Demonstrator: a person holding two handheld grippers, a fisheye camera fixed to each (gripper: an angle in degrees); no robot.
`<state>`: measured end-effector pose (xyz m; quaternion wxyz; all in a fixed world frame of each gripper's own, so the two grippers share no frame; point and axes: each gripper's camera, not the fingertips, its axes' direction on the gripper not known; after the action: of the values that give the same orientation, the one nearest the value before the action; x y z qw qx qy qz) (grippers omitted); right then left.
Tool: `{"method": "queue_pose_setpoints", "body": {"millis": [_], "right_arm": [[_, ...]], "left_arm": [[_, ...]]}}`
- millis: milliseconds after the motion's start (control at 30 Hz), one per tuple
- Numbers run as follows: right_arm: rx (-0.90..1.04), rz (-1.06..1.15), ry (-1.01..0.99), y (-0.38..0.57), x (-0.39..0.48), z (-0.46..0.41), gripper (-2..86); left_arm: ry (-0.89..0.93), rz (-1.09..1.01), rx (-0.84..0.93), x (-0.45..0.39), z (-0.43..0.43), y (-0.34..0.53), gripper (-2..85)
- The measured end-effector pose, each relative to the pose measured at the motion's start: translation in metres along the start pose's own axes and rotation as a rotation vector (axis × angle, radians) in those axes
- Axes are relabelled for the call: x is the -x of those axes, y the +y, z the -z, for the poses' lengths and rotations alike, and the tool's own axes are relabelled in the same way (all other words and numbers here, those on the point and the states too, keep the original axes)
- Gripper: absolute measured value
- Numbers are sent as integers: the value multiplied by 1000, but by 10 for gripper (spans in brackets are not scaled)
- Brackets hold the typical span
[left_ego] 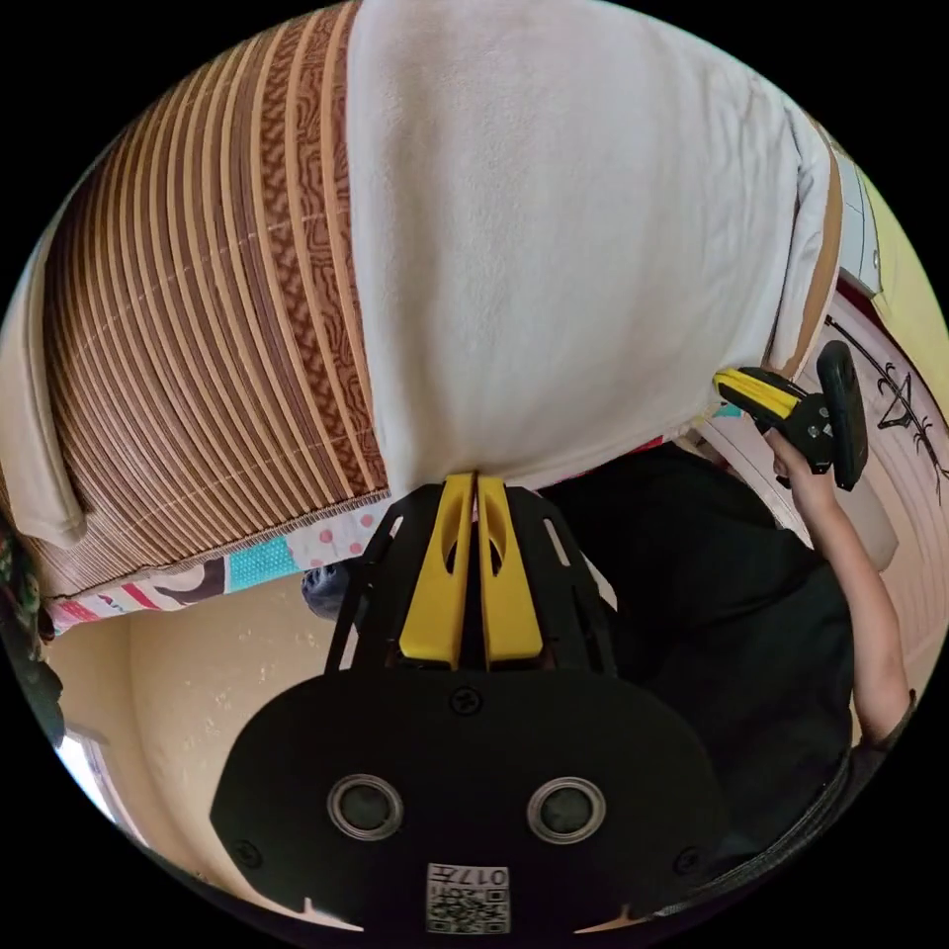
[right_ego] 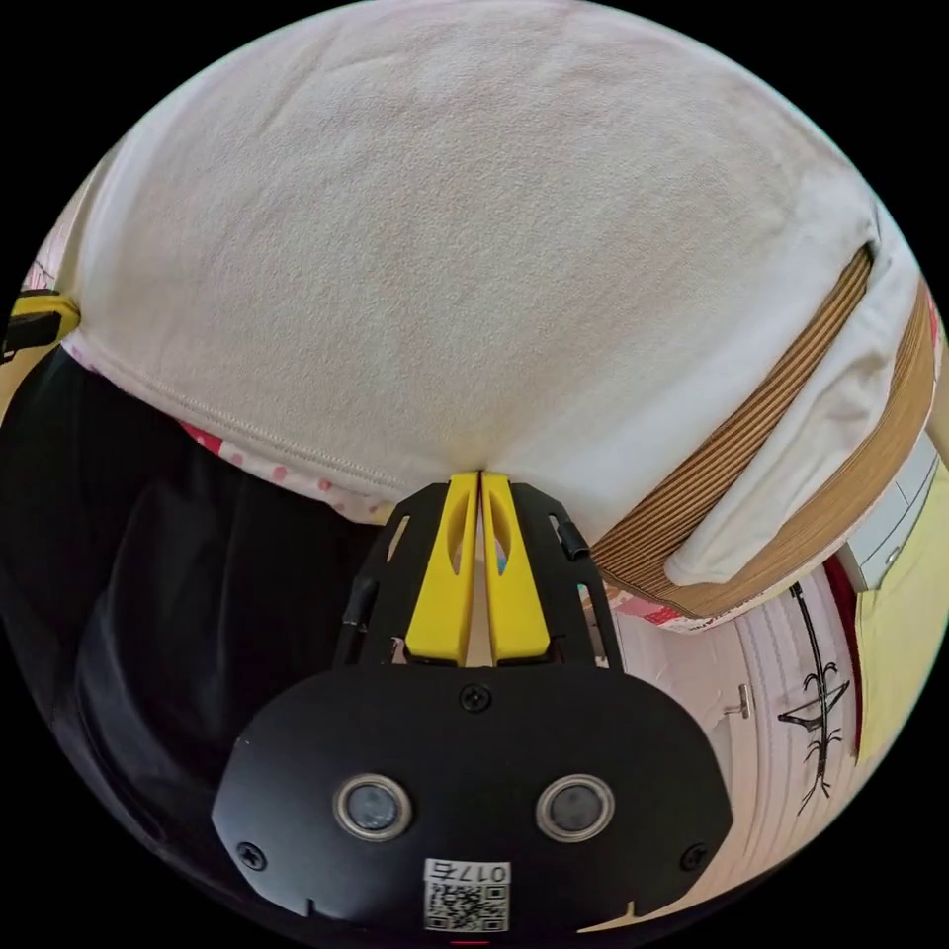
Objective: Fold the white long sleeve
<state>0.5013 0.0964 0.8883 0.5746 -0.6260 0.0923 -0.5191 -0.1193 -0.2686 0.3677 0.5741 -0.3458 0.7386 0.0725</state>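
Nearest us, the left gripper (left_ego: pixel 476 479) has its yellow jaws pressed together on the hem of the white shirt (left_ego: pixel 563 227), which spreads toward 12 o'clock over a ribbed woven mat (left_ego: pixel 208 326). At 3 o'clock in the left gripper view we see the right gripper (left_ego: pixel 736 384) pinching the same hem; in its own view, the right gripper (right_ego: pixel 479 476) is likewise clamped on the stitched edge. We judge the shirt light, soft and limp, its fleecy nap unlikely to slip. Hem corners seem the surest holds, since the cloth sags between them. A sleeve (right_ego: pixel 791 465) lies folded at 3 o'clock.
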Motion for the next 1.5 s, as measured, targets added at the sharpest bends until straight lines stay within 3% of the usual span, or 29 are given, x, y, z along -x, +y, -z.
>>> {"method": "queue_pose_setpoints", "body": {"millis": [100,200,267,367,467,533,633,700,800,933,1067,1200,1267,1367,1500], "right_arm": [[21,-32,-133,19,-33,2,5],[106,-154,-330,28,-75,-1,5],[156,-232,-430,36,-97,-5,5],[196,-290,-499,54,-117,-8,4],[205,-260,-478,74,-122,-5,3],[204,-236,-455,91,-123,-1,3],[206,-245,-447,114,-127,2,4],[207,-263,-446,129,-130,3,4],[191,-267,-444,154,-132,6,4],[167,-349,-553,196,-150,3,4],[141,-423,-720,237,-171,-6,5],[86,-556,-1032,297,-200,-28,6],[25,-629,-1166,328,-210,-38,8],[-97,-805,-1370,386,-225,-59,13],[-438,-1151,-1684,481,-234,-95,49]], "left_arm": [[250,136,-65,53,14,24,-1],[754,296,-389,130,33,68,43],[1226,490,-742,193,22,110,101],[1626,737,-1007,235,-13,139,139],[1784,833,-1122,257,-32,140,140],[1809,886,-1098,264,-39,137,114],[1741,918,-1172,267,-24,144,39],[1651,817,-1234,270,9,149,36],[1455,630,-1339,265,87,162,37],[1119,196,-1436,188,228,161,36],[716,-160,-1239,32,307,124,39],[505,-399,-1056,-95,284,77,67],[398,-544,-800,-164,234,25,134],[292,-537,-496,-195,141,-28,156],[373,-469,-294,-172,44,-42,135]]}}
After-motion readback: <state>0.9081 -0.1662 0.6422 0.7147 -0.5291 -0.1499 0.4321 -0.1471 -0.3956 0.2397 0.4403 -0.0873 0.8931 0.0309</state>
